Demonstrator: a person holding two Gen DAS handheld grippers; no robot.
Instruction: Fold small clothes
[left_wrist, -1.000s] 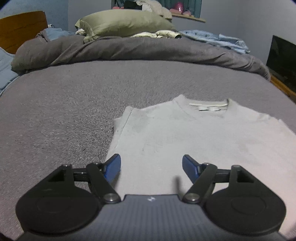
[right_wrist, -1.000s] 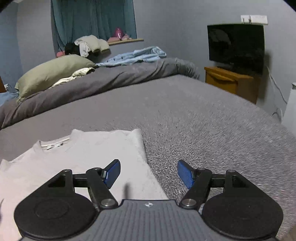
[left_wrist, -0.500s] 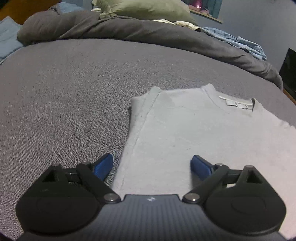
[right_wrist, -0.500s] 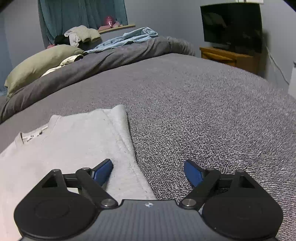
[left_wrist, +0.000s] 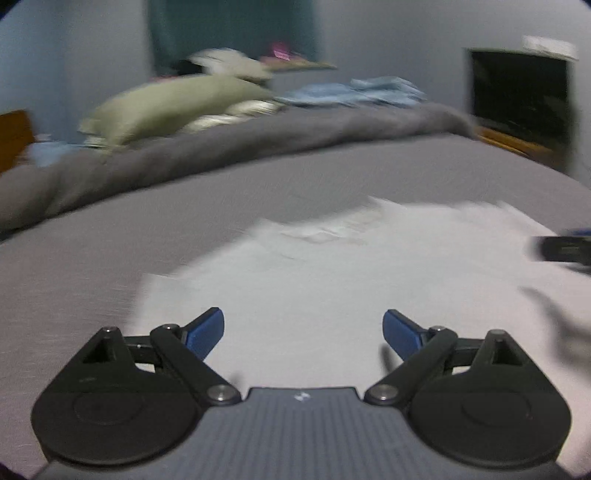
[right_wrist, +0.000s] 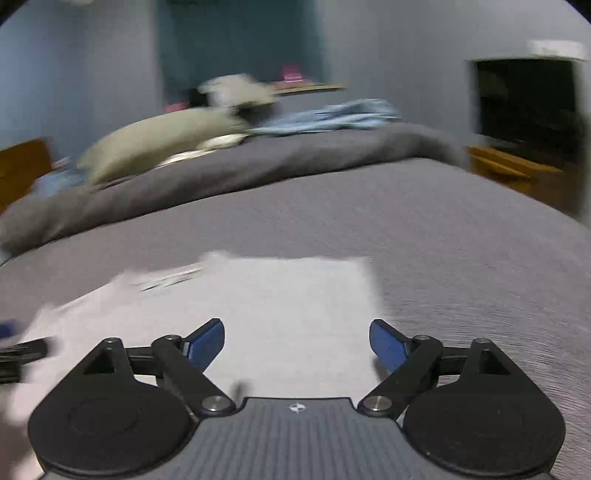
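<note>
Blur smears both wrist views, yet the layout reads clearly enough. Left tongs (left_wrist: 303, 334) stand spread wide with nothing between the blue pads (left_wrist: 205, 332), hovering over the near part of a pale grey sweatshirt (left_wrist: 332, 280) that lies flat on the grey bed (left_wrist: 110, 258). Its collar with a white label points to the far side, toward the rumpled dark duvet (left_wrist: 258, 144). Right tongs (right_wrist: 297, 341) are likewise released and empty; they hang above the sweatshirt's right portion (right_wrist: 280, 295), with the garment's right edge running just inside the right-hand pad (right_wrist: 388, 345). Each tool shows as a dark blurred shape at the edge of the other's view. Beyond the duvet sit an olive pillow (left_wrist: 173, 103) on the left and light blue clothes (left_wrist: 354, 92) further right. A dark television (right_wrist: 528, 99) stands on a wooden cabinet (right_wrist: 517, 173) at the far right.
</note>
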